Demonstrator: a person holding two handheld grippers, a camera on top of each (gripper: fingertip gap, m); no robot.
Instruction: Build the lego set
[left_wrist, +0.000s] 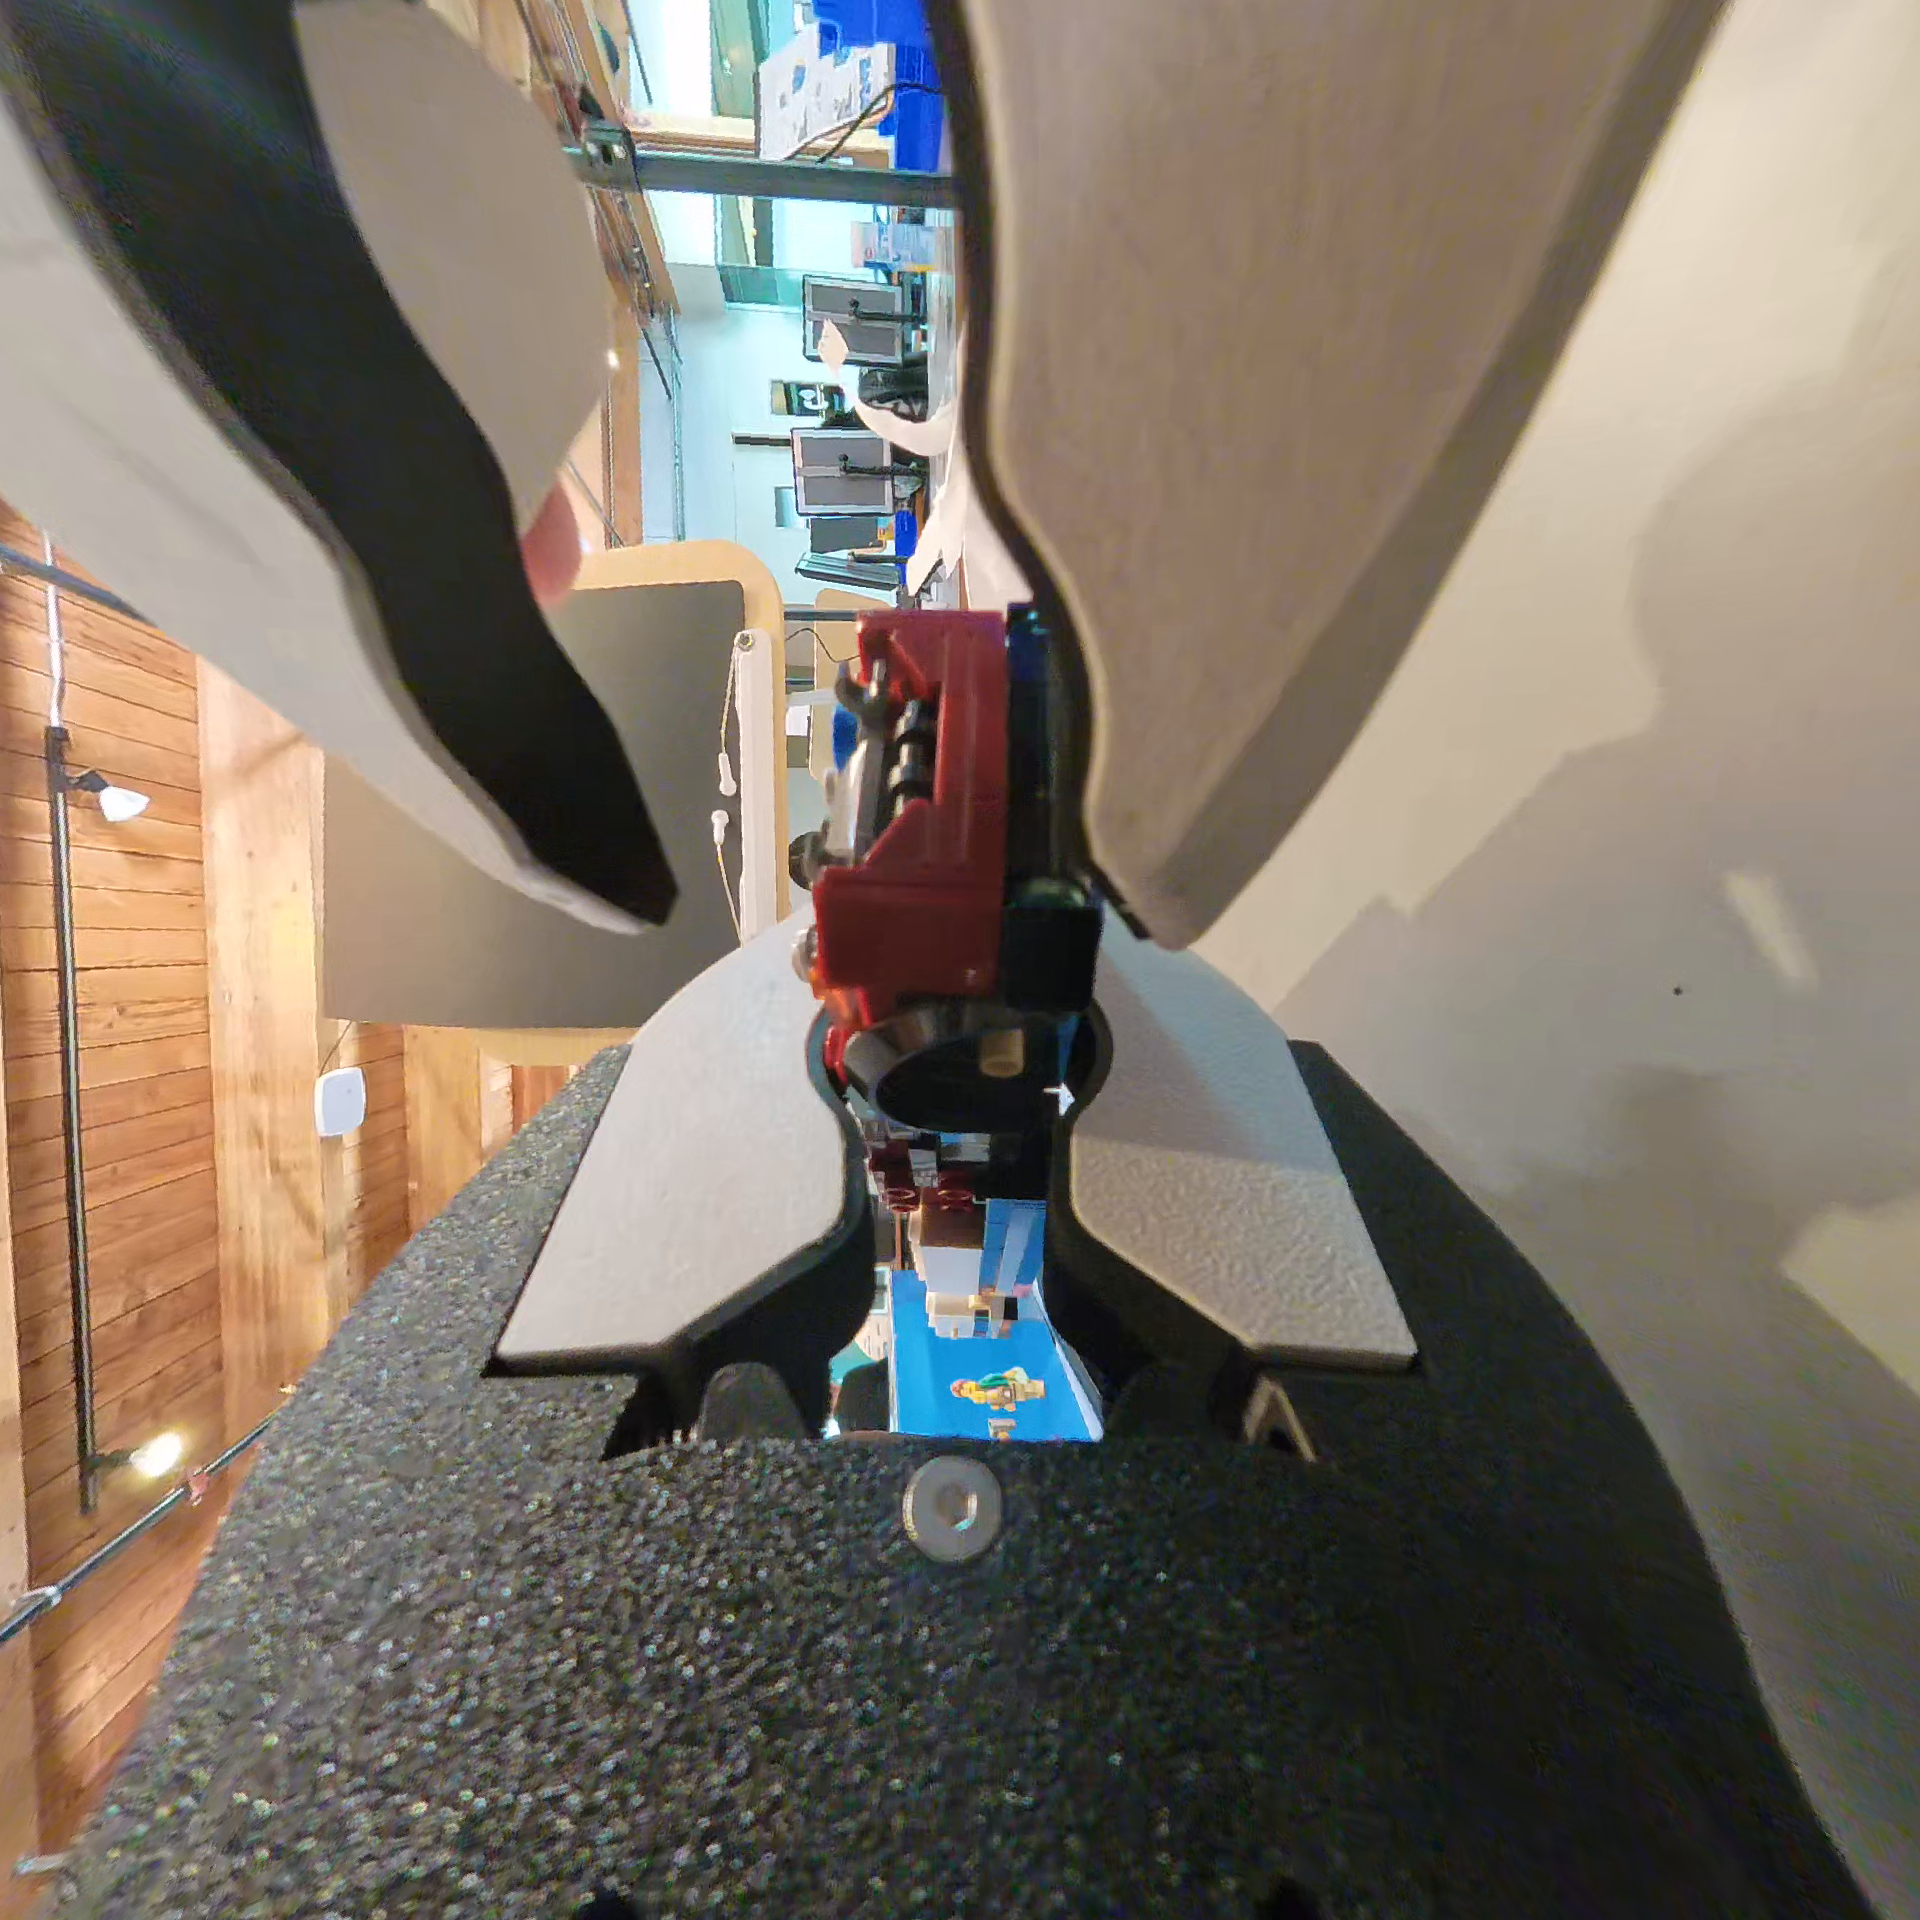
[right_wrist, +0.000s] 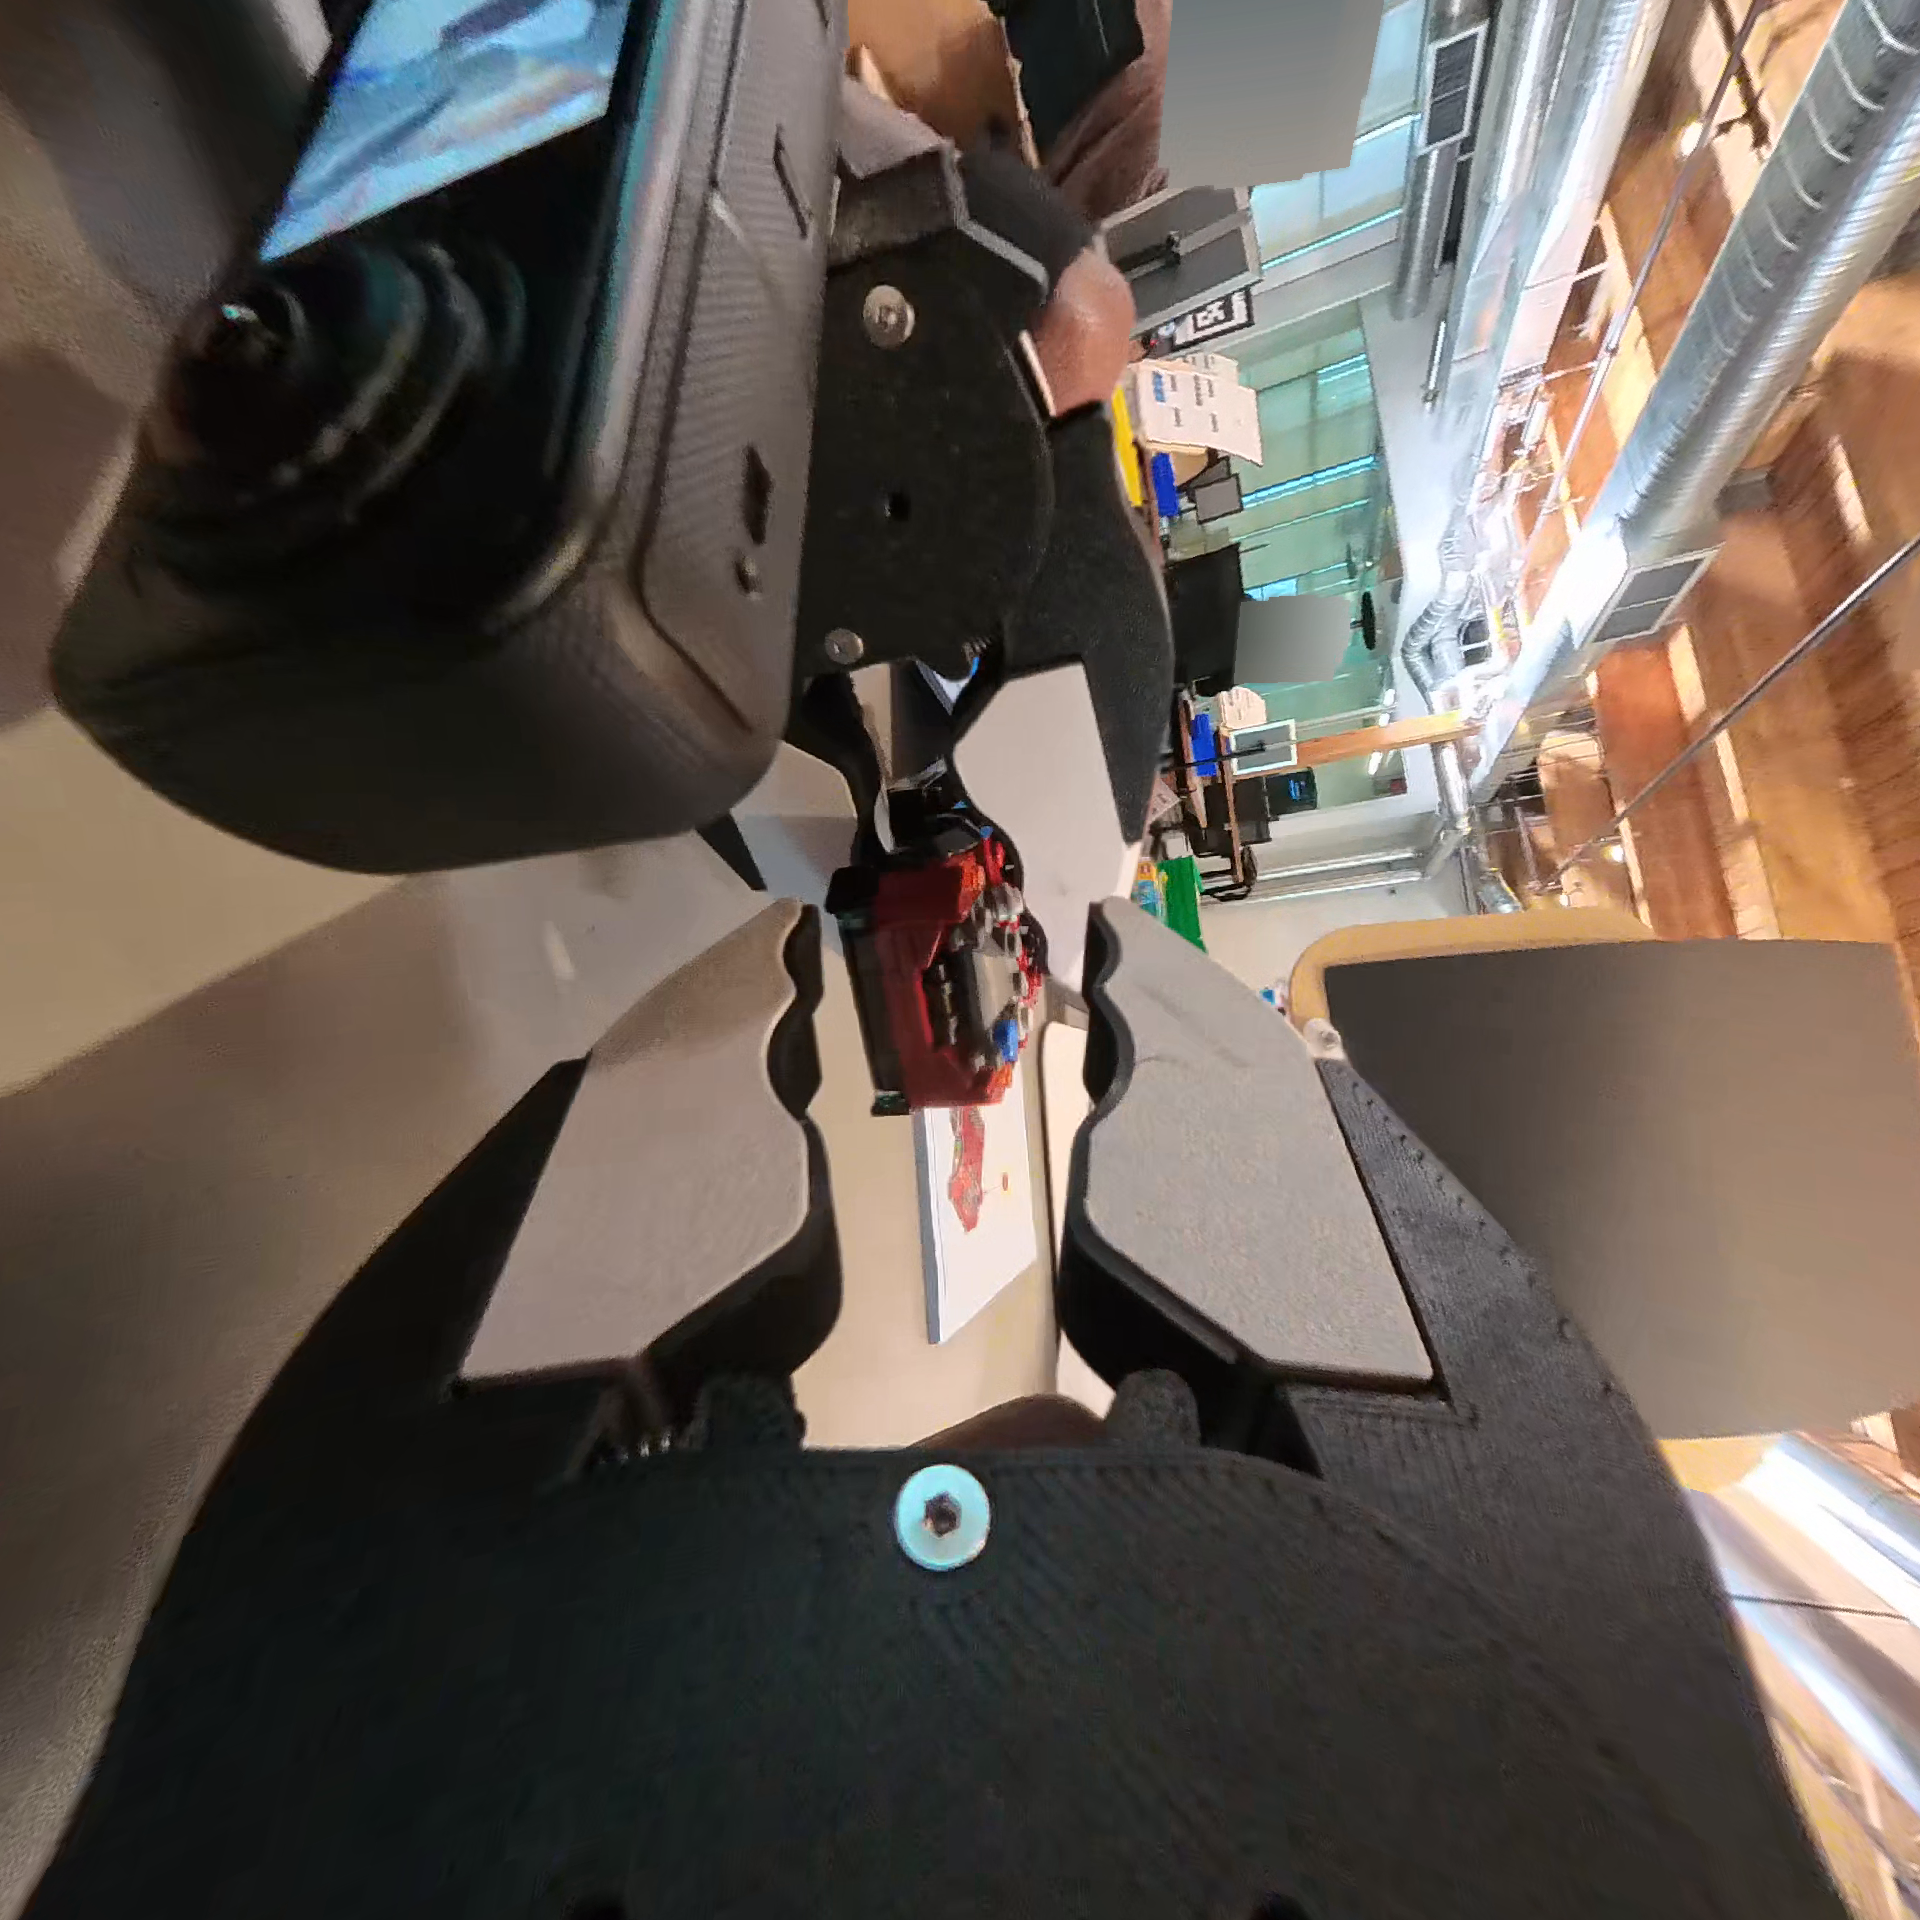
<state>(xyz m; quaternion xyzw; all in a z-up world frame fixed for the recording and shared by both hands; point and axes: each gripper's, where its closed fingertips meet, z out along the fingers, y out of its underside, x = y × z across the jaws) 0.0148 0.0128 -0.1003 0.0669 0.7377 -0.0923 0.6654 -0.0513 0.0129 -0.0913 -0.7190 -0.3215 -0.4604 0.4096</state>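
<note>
A dark red brick-built car model (left_wrist: 914, 831) with black and grey parts hangs in the air. My left gripper (left_wrist: 956, 997) is shut on its lower end, by a black wheel (left_wrist: 945, 1081). In the right wrist view the left gripper (right_wrist: 925, 821) reaches down from above and clamps the model (right_wrist: 935, 997) at its top. My right gripper (right_wrist: 951, 935) is open around the model, with a gap showing on both sides. In the left wrist view the right gripper (left_wrist: 899, 914) straddles the model; one finger (left_wrist: 1143, 810) lies close against its black side and the other finger (left_wrist: 582, 810) stands well apart.
A white booklet (right_wrist: 977, 1216) with a red car picture lies on the beige table (right_wrist: 312, 987). A blue printed sheet (left_wrist: 987, 1371) shows behind my left fingers. A dark panel with a rounded wooden edge (right_wrist: 1610, 1143) stands beside the table. A person's hand (right_wrist: 1081, 301) holds the left gripper.
</note>
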